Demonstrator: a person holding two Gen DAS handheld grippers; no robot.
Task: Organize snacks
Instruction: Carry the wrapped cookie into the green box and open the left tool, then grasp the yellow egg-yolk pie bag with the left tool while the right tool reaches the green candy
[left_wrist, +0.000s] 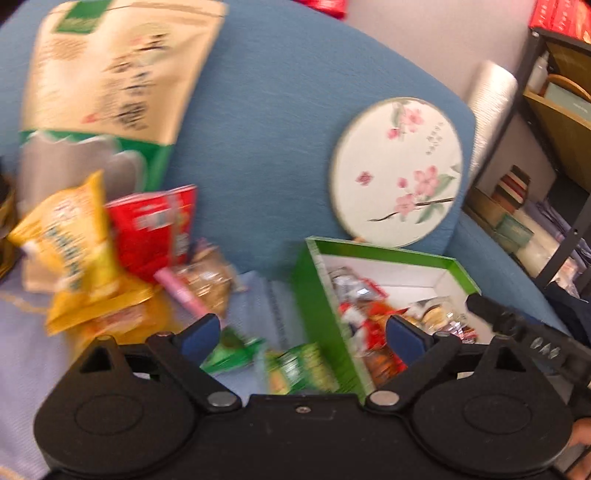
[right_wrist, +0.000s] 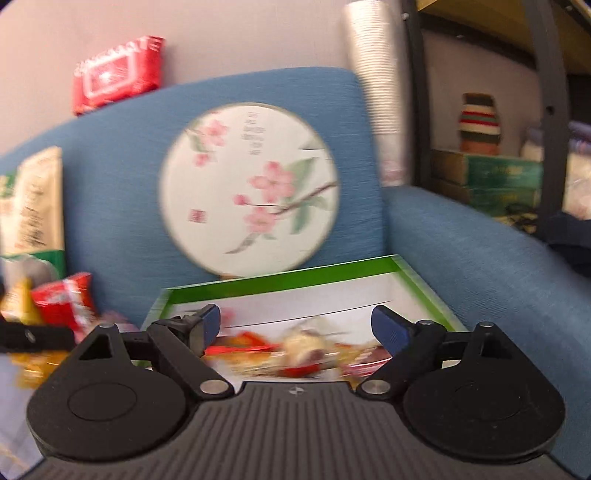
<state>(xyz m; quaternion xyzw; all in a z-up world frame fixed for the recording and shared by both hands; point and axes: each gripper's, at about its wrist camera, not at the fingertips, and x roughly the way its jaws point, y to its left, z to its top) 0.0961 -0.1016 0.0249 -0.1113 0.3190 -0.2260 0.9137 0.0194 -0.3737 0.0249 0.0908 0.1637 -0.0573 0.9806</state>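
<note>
Sorting snacks into green box (left_wrist: 317, 314), both grippers spread, empty.
We should centre left gripper (left_wrist: 303, 334) on green packet (left_wrist: 231, 354) before closing.

A blue sofa (left_wrist: 266, 122) carries everything. On its seat lie a green box (left_wrist: 314, 295) with snacks inside, loose green packets (left_wrist: 295, 369) just beside it, and a pile of yellow (left_wrist: 70, 240) and red bags (left_wrist: 155, 229). A round floral fan (left_wrist: 397, 171) leans against the backrest.
</note>
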